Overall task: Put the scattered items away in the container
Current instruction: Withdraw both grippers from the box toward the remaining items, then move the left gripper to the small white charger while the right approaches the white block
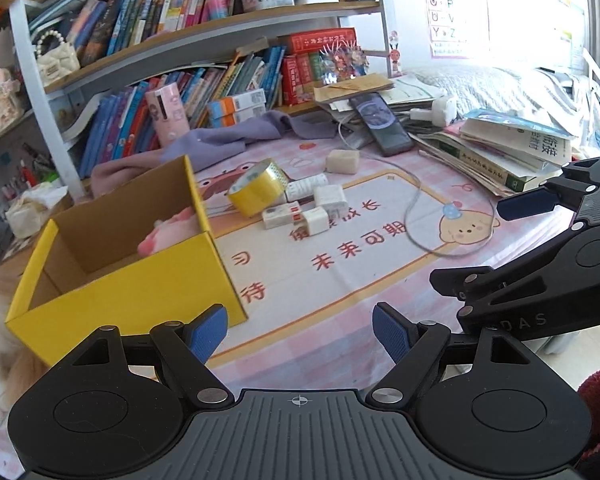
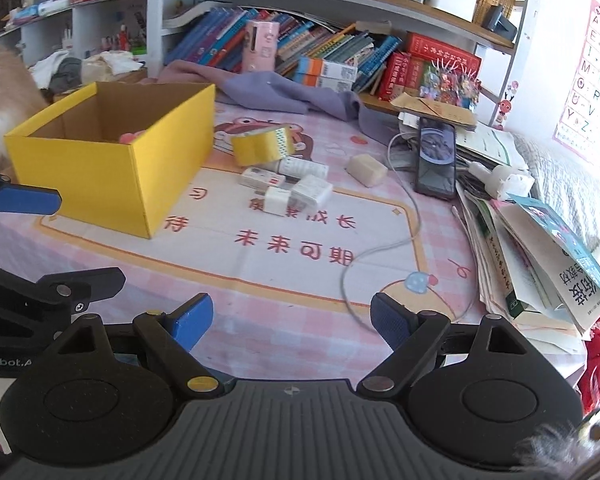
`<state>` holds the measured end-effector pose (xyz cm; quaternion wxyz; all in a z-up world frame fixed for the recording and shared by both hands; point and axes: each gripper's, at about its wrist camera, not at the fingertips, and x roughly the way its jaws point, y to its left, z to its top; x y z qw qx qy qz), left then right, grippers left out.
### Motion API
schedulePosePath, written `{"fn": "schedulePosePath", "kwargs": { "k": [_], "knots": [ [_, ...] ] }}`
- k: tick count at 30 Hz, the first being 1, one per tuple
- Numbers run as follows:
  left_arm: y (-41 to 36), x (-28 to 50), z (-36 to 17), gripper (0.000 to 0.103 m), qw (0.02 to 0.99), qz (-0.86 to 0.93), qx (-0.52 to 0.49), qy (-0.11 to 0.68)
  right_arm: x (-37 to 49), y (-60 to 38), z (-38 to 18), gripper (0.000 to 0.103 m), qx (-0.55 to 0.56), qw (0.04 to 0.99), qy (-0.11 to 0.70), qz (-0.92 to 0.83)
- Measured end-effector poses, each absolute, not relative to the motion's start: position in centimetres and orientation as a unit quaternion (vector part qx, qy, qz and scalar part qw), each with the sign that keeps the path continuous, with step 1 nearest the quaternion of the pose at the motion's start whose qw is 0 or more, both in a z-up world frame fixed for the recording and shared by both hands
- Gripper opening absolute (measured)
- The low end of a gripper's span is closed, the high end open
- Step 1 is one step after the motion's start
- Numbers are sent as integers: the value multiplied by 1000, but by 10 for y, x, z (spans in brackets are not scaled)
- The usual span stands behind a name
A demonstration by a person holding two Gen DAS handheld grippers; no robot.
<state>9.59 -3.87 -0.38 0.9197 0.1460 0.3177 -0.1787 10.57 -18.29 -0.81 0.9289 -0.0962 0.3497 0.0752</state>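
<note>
Both grippers: left gripper (image 1: 300,334) and right gripper (image 2: 292,322) wide, empty, approaching.
Clutter: tape roll (image 1: 258,188) and white blocks (image 1: 304,210) at twelve o'clock.
Yellow box (image 1: 140,276): ten o'clock, open-topped for drop-ins.

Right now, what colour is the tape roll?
Yellow tape roll, with a patterned inner side; clearest in the right wrist view.

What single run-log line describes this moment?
left gripper: open, empty | right gripper: open, empty | yellow box: pink item inside | tape roll, white plugs: on table, untouched
</note>
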Motion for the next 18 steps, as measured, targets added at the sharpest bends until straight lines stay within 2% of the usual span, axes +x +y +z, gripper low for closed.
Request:
{"fn": "schedulePosePath", "kwargs": {
  "k": [11, 15, 18],
  "knots": [
    [-67, 124, -13, 82, 916, -204, 145, 315, 136, -211, -8, 83, -84, 932, 347, 54],
    [-81, 139, -14, 82, 915, -214, 152, 307, 154, -224, -7, 75, -78, 934, 346, 42],
    [-92, 154, -15, 82, 916, -212, 153, 304, 170, -234, -7, 73, -76, 933, 349, 43]
  ]
}}
